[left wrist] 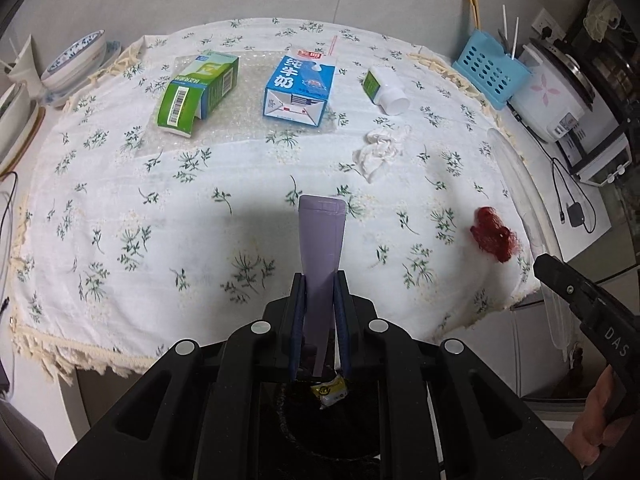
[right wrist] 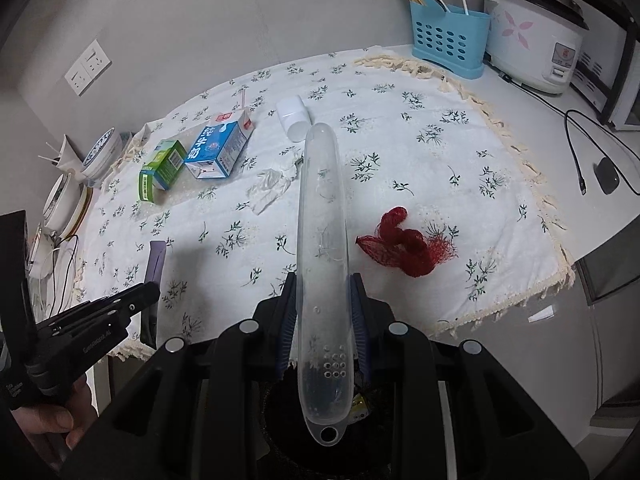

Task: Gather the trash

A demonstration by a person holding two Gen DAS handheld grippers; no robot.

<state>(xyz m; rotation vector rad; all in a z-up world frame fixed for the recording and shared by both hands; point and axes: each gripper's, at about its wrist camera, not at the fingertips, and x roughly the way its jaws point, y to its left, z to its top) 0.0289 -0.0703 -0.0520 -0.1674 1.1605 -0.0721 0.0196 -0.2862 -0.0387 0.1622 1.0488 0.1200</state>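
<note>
My left gripper (left wrist: 320,280) is shut on a flattened purple tube (left wrist: 321,236), held above the table's front edge; the tube also shows in the right wrist view (right wrist: 156,258). My right gripper (right wrist: 323,280) is shut on a long clear plastic case (right wrist: 323,240), which shows at the right in the left wrist view (left wrist: 516,184). On the floral tablecloth (left wrist: 160,220) lie a green carton (left wrist: 198,90), a blue milk carton (left wrist: 298,90), a white bottle (left wrist: 386,90), a crumpled tissue (left wrist: 380,150) and a red net (left wrist: 494,236). A dark bin with a yellow wrapper (left wrist: 330,390) sits below the grippers.
A blue utensil basket (left wrist: 490,66) and a rice cooker (left wrist: 556,92) stand at the right, with a cable and adapter (left wrist: 576,216) on the counter. Bowls and plates (left wrist: 72,60) are stacked at the left. The table's fringed front edge (left wrist: 100,356) is close.
</note>
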